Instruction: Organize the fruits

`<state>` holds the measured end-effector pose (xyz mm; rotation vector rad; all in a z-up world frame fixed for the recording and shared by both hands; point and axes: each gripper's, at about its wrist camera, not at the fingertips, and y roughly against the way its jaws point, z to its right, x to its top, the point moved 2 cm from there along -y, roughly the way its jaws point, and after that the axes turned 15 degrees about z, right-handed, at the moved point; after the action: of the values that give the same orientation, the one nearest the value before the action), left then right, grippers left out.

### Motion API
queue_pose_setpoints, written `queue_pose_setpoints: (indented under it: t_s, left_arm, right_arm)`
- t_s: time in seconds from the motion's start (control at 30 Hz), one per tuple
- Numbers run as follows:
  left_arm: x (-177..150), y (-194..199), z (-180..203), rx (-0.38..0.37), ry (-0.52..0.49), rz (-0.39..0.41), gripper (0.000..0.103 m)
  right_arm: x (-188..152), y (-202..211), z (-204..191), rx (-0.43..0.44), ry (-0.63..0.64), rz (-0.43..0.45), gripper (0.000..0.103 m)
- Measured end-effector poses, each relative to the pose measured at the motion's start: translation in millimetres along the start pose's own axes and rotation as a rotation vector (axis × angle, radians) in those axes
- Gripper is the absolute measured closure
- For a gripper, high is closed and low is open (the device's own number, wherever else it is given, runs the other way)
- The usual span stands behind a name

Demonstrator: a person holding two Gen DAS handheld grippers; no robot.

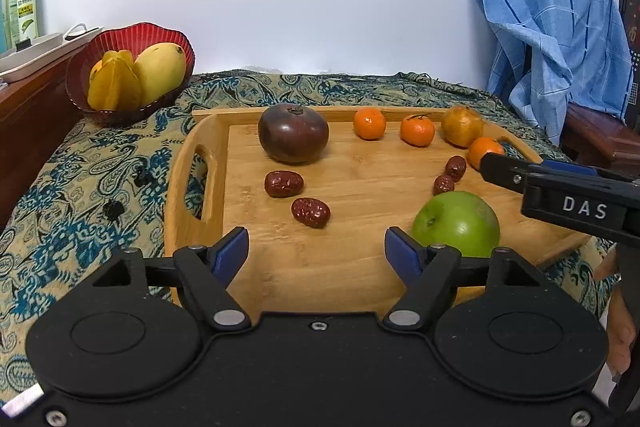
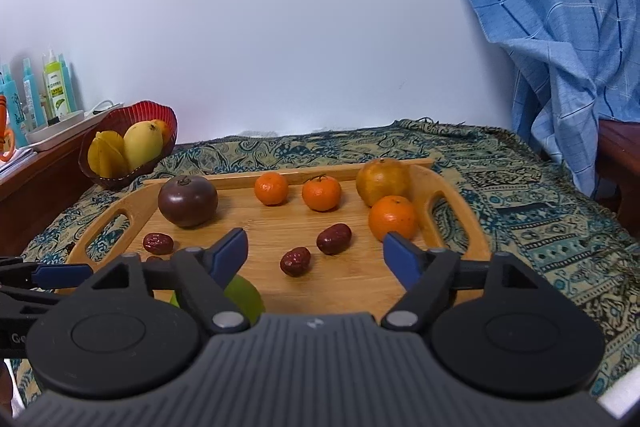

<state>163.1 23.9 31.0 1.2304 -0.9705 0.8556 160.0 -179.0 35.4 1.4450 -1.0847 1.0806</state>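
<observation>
A wooden tray (image 1: 352, 183) on a patterned cloth holds a dark purple fruit (image 1: 293, 133), three mandarins (image 1: 369, 123), a yellow-brown round fruit (image 1: 462, 126), several red dates (image 1: 283, 183) and a green apple (image 1: 456, 223). My left gripper (image 1: 316, 247) is open over the tray's near edge, nothing between its fingers, with the apple just right of its right finger. My right gripper (image 2: 315, 247) is open too, above two dates (image 2: 295, 261). The apple (image 2: 246, 297) shows partly under its left finger. A red bowl (image 1: 132, 31) at the back left holds a mango and a starfruit.
A blue checked cloth (image 1: 552, 7) hangs over furniture at the right. A wooden ledge (image 1: 24, 107) at the left carries a white tray and bottles (image 2: 58, 87). A white wall stands behind the table.
</observation>
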Motion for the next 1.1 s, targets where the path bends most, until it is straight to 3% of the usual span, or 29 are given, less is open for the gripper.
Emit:
queue_pose_setpoints:
  t_s: [0.1,1.1]
  left_arm:
    - [-2,7,1,0.0,0.006,0.007,0.024]
    - [-39,61,10,0.009,0.001,0.02,0.02]
  right_arm:
    - [0,10,2,-0.006,0.01,0.023,0.014]
    - [-32,69,19,-0.101,-0.014,0.005,0.012]
